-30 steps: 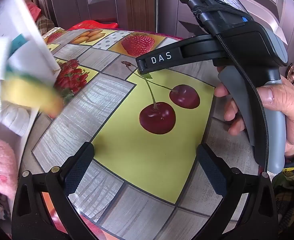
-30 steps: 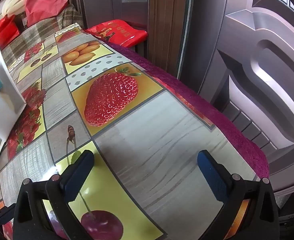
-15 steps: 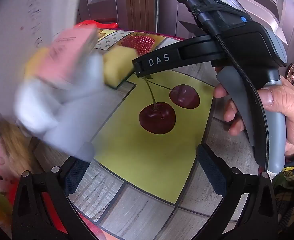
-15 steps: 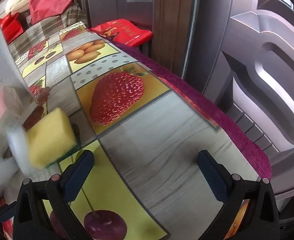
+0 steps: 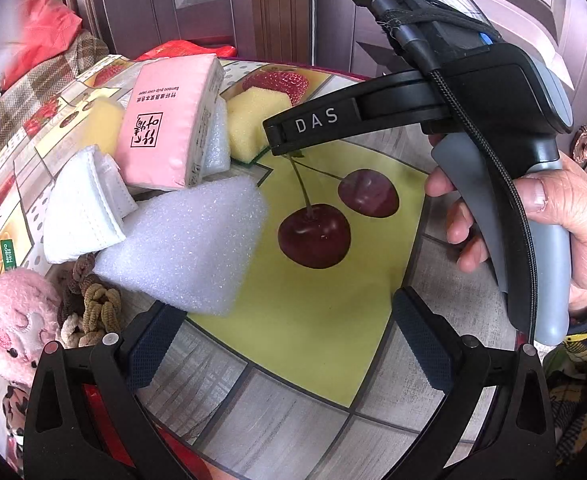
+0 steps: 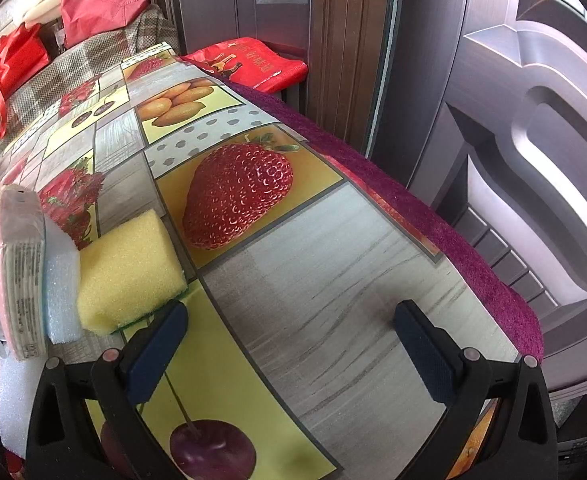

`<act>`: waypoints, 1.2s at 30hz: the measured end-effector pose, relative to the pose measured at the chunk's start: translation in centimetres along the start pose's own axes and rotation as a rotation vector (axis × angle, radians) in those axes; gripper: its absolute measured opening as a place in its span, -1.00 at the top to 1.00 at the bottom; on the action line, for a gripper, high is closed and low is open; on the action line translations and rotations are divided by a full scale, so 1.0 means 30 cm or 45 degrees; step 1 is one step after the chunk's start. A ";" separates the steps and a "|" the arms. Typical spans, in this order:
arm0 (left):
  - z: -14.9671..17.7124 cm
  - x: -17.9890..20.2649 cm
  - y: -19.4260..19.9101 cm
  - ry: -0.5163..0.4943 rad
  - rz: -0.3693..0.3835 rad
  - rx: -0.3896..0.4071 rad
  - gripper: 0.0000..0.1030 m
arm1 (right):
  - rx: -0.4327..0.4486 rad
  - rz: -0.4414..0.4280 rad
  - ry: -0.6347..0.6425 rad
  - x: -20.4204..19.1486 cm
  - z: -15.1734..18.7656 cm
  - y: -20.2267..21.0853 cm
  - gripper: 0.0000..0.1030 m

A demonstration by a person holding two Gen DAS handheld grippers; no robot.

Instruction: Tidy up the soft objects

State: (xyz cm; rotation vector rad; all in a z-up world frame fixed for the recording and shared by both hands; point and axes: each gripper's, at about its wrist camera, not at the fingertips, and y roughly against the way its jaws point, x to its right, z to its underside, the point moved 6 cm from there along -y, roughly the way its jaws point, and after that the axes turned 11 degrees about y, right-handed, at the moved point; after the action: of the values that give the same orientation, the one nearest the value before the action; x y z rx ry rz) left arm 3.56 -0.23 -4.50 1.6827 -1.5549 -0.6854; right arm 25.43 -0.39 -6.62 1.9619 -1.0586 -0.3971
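Both hand-held grippers, left (image 5: 289,340) and right (image 6: 291,342), hung wide and empty over the desk (image 6: 333,280) beside heaped foam blocks (image 5: 189,248), sponges (image 6: 129,272) and a pink tissue pack (image 5: 165,120).

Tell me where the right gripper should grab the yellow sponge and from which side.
Grip the yellow sponge across its two long flat sides, probably coming from its free strawberry-print side. The other side presses against the white foam block and pink tissue pack. The right gripper is open, beside the sponge.
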 end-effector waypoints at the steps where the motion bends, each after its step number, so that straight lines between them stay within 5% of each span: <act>1: 0.000 -0.001 0.000 0.000 0.000 0.000 -0.99 | 0.000 0.000 0.000 0.000 0.000 0.000 -1.00; 36: 0.006 0.001 -0.012 0.000 0.000 0.000 -0.99 | 0.004 -0.010 0.001 -0.004 0.008 0.004 -1.00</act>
State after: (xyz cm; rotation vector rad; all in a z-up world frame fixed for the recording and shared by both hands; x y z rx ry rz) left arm 3.63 -0.28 -4.88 1.6828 -1.5547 -0.6858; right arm 25.15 -0.45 -6.68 1.9693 -1.0519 -0.3988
